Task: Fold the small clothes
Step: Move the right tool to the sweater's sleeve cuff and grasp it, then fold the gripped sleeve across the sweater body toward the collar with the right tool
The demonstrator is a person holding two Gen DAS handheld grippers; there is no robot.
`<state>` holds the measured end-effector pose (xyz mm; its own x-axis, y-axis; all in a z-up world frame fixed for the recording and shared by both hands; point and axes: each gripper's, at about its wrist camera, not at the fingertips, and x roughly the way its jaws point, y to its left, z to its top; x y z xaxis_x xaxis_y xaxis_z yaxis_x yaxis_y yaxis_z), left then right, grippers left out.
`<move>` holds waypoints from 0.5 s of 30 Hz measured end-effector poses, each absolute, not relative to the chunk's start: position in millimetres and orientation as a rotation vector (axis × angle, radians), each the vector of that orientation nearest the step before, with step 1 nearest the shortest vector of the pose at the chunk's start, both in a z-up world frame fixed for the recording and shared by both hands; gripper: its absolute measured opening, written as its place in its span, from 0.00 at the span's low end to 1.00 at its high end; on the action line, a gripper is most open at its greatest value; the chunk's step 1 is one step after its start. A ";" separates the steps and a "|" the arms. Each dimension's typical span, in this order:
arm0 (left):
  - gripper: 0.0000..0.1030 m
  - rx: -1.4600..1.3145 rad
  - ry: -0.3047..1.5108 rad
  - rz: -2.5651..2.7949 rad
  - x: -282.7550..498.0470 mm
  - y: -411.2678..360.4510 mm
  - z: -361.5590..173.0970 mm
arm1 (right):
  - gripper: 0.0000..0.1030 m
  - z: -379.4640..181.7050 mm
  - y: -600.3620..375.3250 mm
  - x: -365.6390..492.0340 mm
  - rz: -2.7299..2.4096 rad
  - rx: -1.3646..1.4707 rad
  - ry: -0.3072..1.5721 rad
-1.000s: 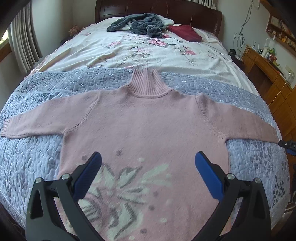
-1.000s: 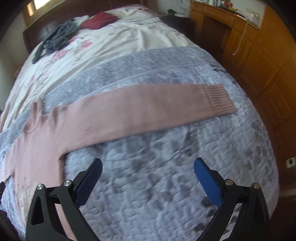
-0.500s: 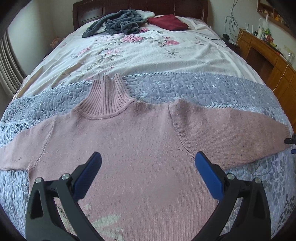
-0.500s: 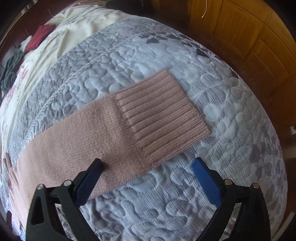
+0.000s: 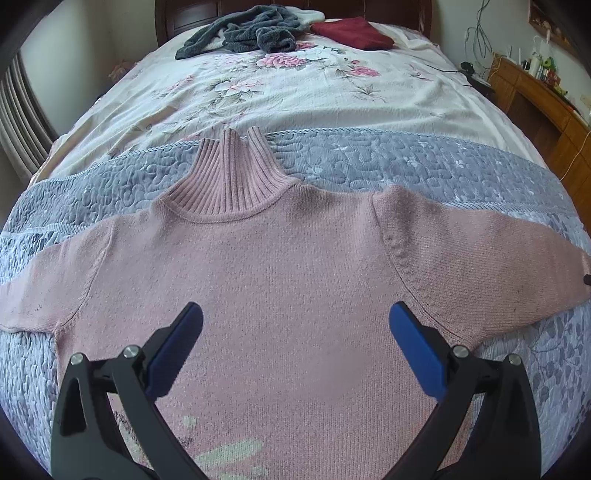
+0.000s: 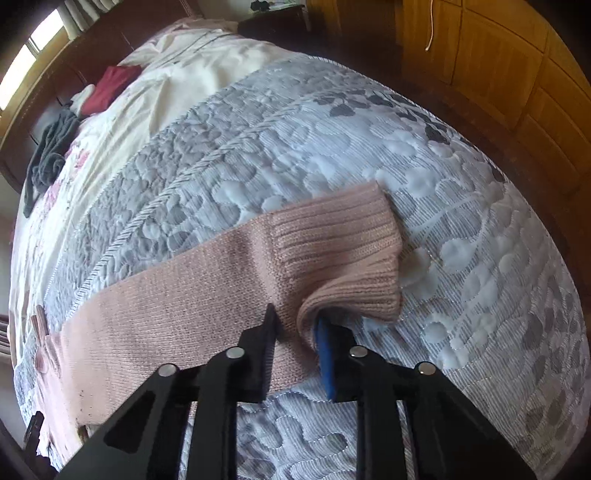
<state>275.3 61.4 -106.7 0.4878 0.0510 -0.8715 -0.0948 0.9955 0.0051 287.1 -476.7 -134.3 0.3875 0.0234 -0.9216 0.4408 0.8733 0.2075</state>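
Observation:
A pink knit sweater (image 5: 280,266) with a ribbed high collar lies flat, front up, on a grey quilted cover, both sleeves spread sideways. My left gripper (image 5: 295,328) hovers open over its chest, blue pads wide apart and holding nothing. In the right wrist view the right sleeve (image 6: 207,280) runs across the quilt to its ribbed cuff (image 6: 340,243). My right gripper (image 6: 297,328) is shut on the near edge of that sleeve at the cuff, and the knit bunches up between the fingers.
A grey quilt (image 5: 424,166) covers the near half of the bed, a floral sheet (image 5: 295,85) the far half. A dark grey garment (image 5: 251,35) and a red one (image 5: 351,33) lie by the headboard. Wooden cabinets (image 6: 498,62) stand beyond the bed's right edge.
My right gripper moved down onto the sleeve's cuff and closed on it, wrinkling the knit. The left gripper drifted forward over the chest toward the collar, still open.

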 end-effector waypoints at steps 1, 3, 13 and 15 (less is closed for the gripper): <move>0.97 -0.049 1.060 0.089 274.4 63.5 -107.2 | 0.18 -130.7 -473.0 285.2 -0.272 0.454 1.145; 0.97 -0.059 1.066 0.086 271.8 68.4 -108.0 | 0.17 -122.2 -464.7 283.3 -0.243 0.465 1.119; 0.97 -0.079 1.081 0.085 248.3 98.5 -110.9 | 0.17 -73.7 -364.8 280.6 0.081 0.514 1.022; 0.97 -0.095 1.091 0.090 245.0 106.6 -112.2 | 0.17 -71.4 -335.8 284.8 0.149 0.524 1.029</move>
